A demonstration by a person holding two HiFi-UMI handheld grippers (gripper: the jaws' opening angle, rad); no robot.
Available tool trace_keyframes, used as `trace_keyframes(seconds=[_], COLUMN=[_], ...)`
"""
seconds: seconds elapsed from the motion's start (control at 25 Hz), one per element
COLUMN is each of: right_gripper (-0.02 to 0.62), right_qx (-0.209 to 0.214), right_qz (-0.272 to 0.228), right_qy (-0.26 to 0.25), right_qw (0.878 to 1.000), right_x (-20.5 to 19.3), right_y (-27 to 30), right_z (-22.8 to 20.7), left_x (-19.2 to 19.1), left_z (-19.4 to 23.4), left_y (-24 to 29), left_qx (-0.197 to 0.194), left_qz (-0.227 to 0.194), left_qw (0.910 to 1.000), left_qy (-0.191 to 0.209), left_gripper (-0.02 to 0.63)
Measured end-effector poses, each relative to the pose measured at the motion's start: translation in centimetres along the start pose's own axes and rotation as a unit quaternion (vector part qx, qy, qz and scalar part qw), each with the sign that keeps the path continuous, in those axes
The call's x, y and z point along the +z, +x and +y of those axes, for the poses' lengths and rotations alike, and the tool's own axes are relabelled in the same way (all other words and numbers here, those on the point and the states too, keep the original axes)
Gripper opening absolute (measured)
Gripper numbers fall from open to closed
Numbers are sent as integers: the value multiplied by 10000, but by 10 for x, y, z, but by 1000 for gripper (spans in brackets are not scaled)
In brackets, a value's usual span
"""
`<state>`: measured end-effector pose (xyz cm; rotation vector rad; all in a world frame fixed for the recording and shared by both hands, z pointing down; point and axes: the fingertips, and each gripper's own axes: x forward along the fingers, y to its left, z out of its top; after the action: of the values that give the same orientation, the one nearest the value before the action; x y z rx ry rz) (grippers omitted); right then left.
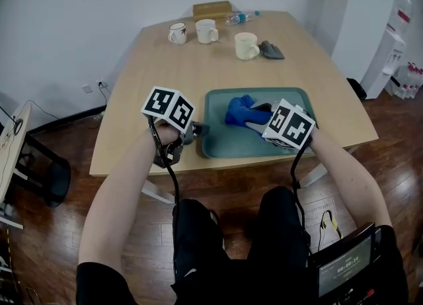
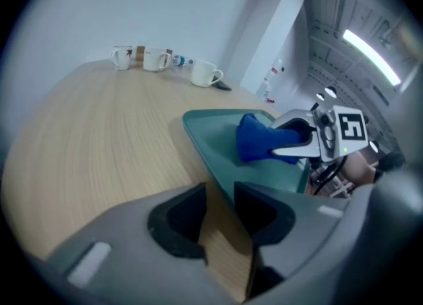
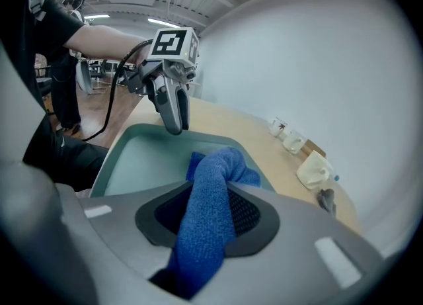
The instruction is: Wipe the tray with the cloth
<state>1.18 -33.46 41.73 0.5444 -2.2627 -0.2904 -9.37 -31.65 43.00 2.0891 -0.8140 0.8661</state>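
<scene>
A green tray (image 1: 231,141) lies near the table's front edge. A blue cloth (image 1: 239,110) sits bunched in its far half. My right gripper (image 1: 256,117) reaches in from the tray's right side and is shut on the blue cloth (image 3: 211,191), which fills the gap between the pads of the right gripper (image 3: 208,214). My left gripper (image 1: 198,128) sits at the tray's left rim. In the left gripper view the left gripper (image 2: 220,214) stands open, with bare table wood and the tray (image 2: 211,131) edge showing in the gap.
At the table's far end stand three mugs (image 1: 177,33) (image 1: 206,31) (image 1: 246,45), a grey rag (image 1: 271,49), a plastic bottle (image 1: 241,17) and a brown box (image 1: 212,10). A black stool (image 1: 39,165) stands left of the table. A screen (image 1: 344,267) sits by my right knee.
</scene>
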Motion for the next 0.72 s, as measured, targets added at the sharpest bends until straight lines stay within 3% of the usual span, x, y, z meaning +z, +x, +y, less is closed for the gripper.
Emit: trace_keyframes(seconds=[0.04,0.08,0.32,0.52,0.6,0.64,0.68,0.72], right_gripper=[120,120,123,123,123,123,121,120], right_qx=[-13,-27,-415,-434,-360,-312,-281,-266], right_qz=[-9,-30,-83,82,93,106,116,121], right_qy=[-44,-101,-730,-716,-685,-702,-737,-770], right_qw=[10000,9999,9964,9965,9970,9970,9968,9966], right_x=[2,4,26,41,49,50,51,51], right_y=[0,-1,7,45,58,63,65,66], right_z=[1,1,-22,-52,-54,-50,-47,-45], left_x=[-1,-1,-1,0,0,0,0,1], left_z=[-1,-2,-3,-5,-4,-5,-9,-19], left_y=[1,2,0,-3,-5,-9,-17,-26], left_qx=[-2,-32,-212,-126,-13,116,306,526], left_qz=[86,136,-357,-660,-663,-663,-706,-827], left_qw=[10000,9998,9934,9907,9932,9960,9970,9912], left_qy=[-39,-138,-1065,-1179,-954,-595,19,892], left_gripper=[132,67,40,38,41,46,46,46])
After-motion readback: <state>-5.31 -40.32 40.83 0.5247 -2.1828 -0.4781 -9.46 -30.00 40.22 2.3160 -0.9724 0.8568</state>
